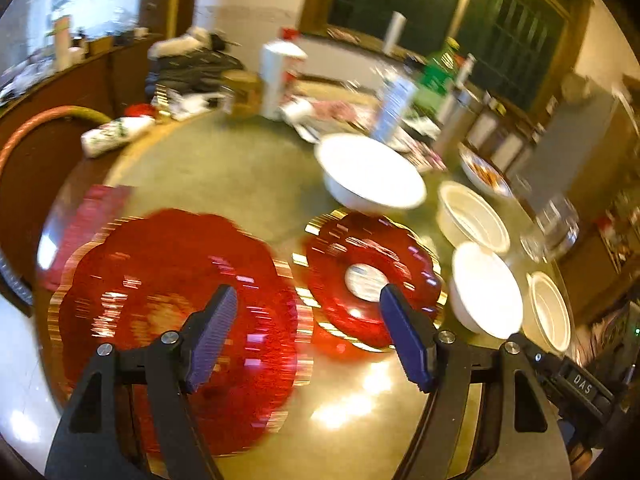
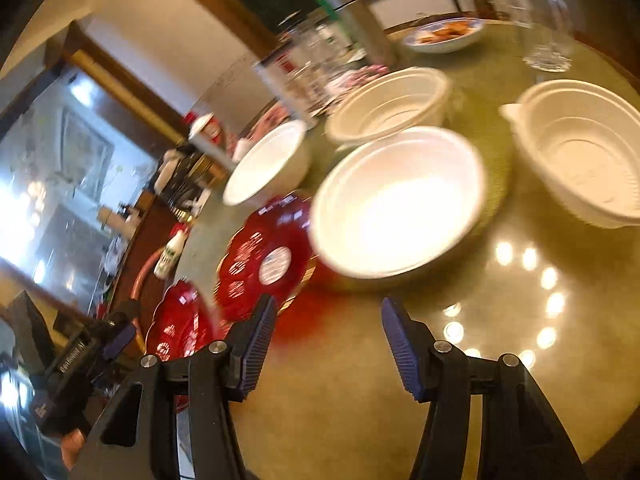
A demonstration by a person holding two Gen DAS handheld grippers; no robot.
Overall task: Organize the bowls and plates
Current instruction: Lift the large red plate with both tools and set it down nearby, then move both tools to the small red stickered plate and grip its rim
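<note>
Tongs both spread wide, nothing between the pads on either side. I've got the left gripper point(image 1: 308, 304) hanging over the 2 red scalloped plates: the bigger red plate point(image 1: 176, 320) sits under the left pad, the smaller red plate w/ a white label at centre point(image 1: 368, 280) under the right pad, rims just beside each other. Right gripper point(image 2: 328, 320) points at the nearest smooth white bowl point(image 2: 400, 200), which looks to overlap the labelled plate's edge. 3 more white bowls are loose nearby: another smooth bowl point(image 2: 268, 160) and 2 ribbed takeaway-style bowls point(image 2: 390, 104) point(image 2: 580, 148), all upright, unstacked. My read: like w/ like not done yet, nesting bowls and stacking plates is prob the job. Surface is a round glossy greenish table point(image 2: 500, 340), ceiling lights glaring off it. Far side is cluttered w/ bottles, a glass point(image 2: 548, 40) and a dish of food point(image 2: 444, 34). Frames motion-blurred.
</note>
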